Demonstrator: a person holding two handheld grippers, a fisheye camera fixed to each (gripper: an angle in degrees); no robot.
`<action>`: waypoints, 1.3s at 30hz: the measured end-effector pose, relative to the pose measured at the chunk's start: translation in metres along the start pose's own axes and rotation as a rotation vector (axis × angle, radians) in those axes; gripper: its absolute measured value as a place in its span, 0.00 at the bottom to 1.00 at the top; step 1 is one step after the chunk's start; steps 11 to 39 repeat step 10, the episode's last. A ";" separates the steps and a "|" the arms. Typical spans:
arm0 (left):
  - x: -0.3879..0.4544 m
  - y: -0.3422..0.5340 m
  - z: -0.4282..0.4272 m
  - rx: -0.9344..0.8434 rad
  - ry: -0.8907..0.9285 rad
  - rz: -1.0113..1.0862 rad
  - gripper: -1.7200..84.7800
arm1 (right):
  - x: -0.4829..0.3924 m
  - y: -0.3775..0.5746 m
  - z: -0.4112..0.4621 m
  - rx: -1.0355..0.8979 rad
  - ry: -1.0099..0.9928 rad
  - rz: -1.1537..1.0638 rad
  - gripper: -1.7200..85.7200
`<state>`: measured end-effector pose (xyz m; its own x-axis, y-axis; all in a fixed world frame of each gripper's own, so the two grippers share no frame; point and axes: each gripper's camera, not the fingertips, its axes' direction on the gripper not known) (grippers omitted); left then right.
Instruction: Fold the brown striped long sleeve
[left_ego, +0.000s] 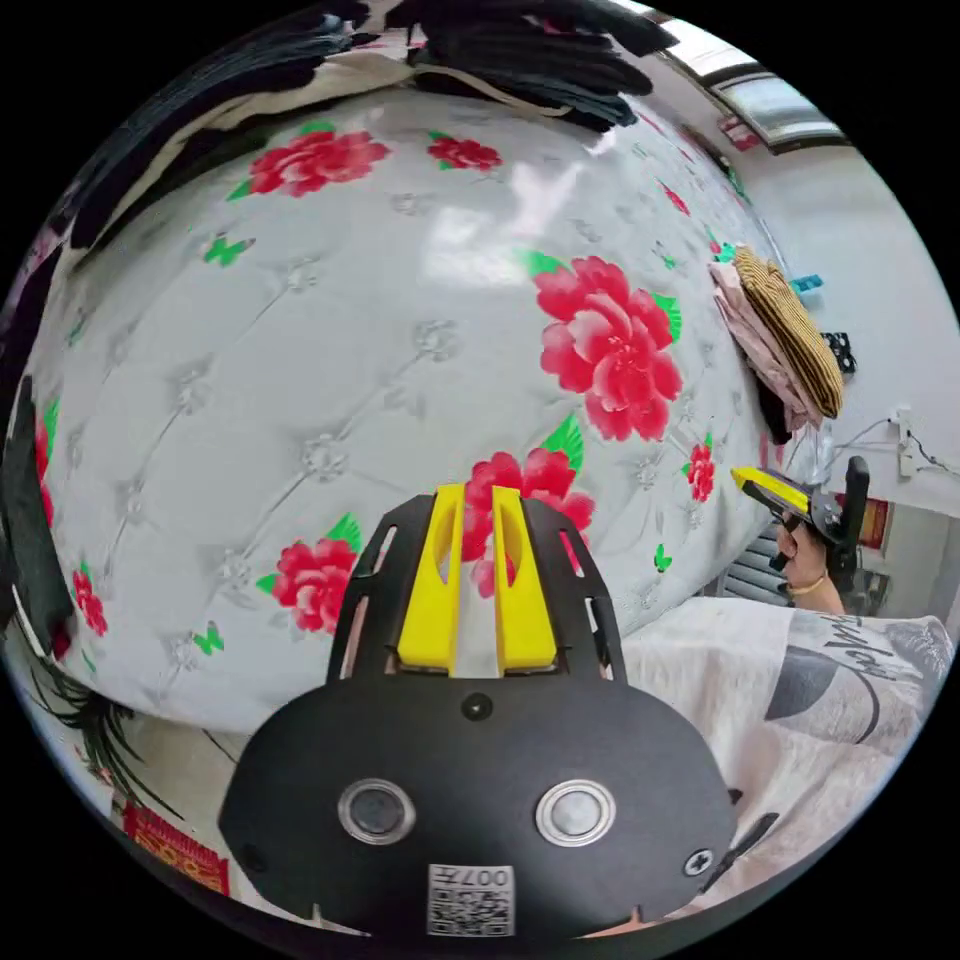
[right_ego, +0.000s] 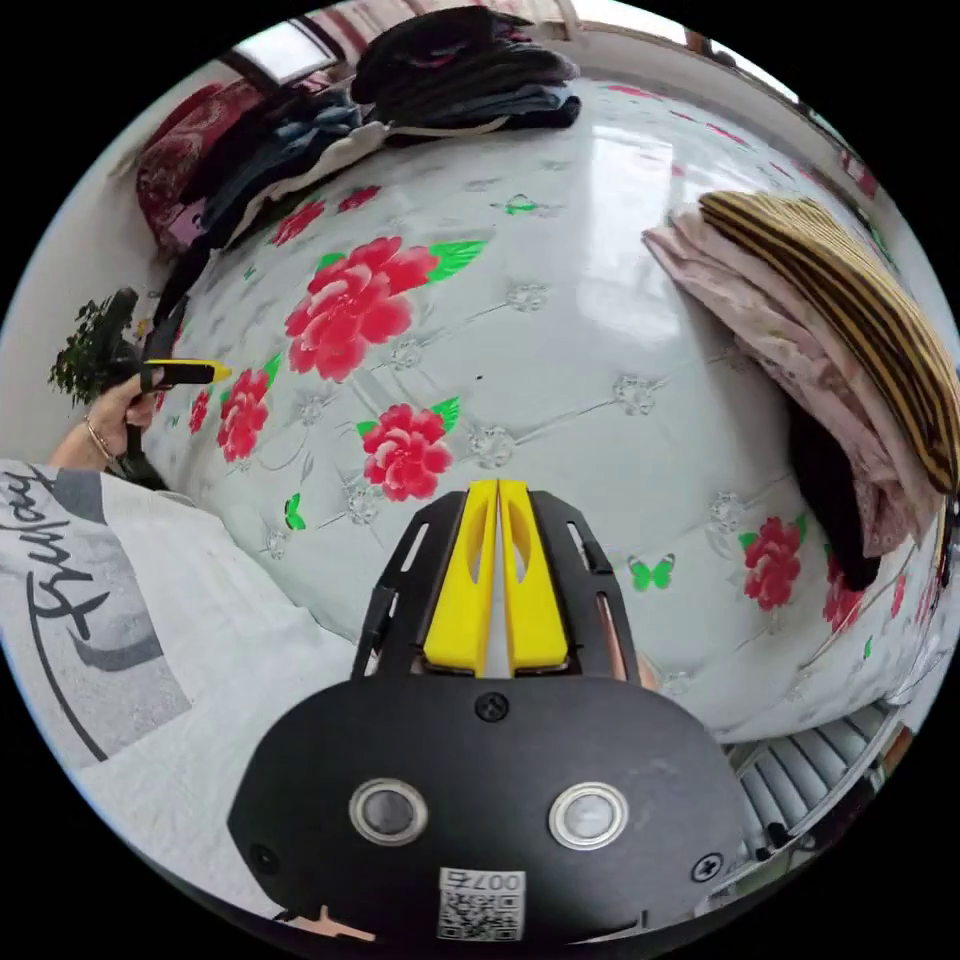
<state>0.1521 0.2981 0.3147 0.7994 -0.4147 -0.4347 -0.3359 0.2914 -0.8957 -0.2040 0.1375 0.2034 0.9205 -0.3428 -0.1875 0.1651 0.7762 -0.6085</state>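
Observation:
The brown striped long sleeve (right_ego: 860, 300) lies folded on top of a pile of pink garments (right_ego: 760, 320) at the right edge of the bed. In the left gripper view the same striped top (left_ego: 795, 330) is far off to the right. My right gripper (right_ego: 498, 490) is shut with nothing in it and hovers over the mattress to the left of the pile. My left gripper (left_ego: 478, 492) has a narrow gap between its jaws, holds nothing, and hangs over the bare mattress. Each gripper appears in the other's view: the right gripper (left_ego: 770, 490) and the left gripper (right_ego: 195, 373), both hand-held.
The bed is a white quilted mattress (right_ego: 560, 330) printed with red flowers. Dark clothes (right_ego: 460, 70) are heaped along its far edge. A person's white printed shirt (right_ego: 120, 620) is close by. A potted plant (right_ego: 85, 350) and a radiator (right_ego: 810, 760) stand beside the bed.

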 end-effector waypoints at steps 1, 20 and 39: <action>-0.015 0.010 -0.007 0.026 -0.010 -0.054 0.08 | -0.034 -0.016 0.012 -0.038 -0.018 -0.127 0.02; -0.200 0.115 -0.091 0.412 -0.026 -0.726 0.11 | -0.179 -0.041 0.063 -0.248 0.369 -0.861 0.02; -0.200 0.115 -0.091 0.412 -0.026 -0.726 0.11 | -0.179 -0.041 0.063 -0.248 0.369 -0.861 0.02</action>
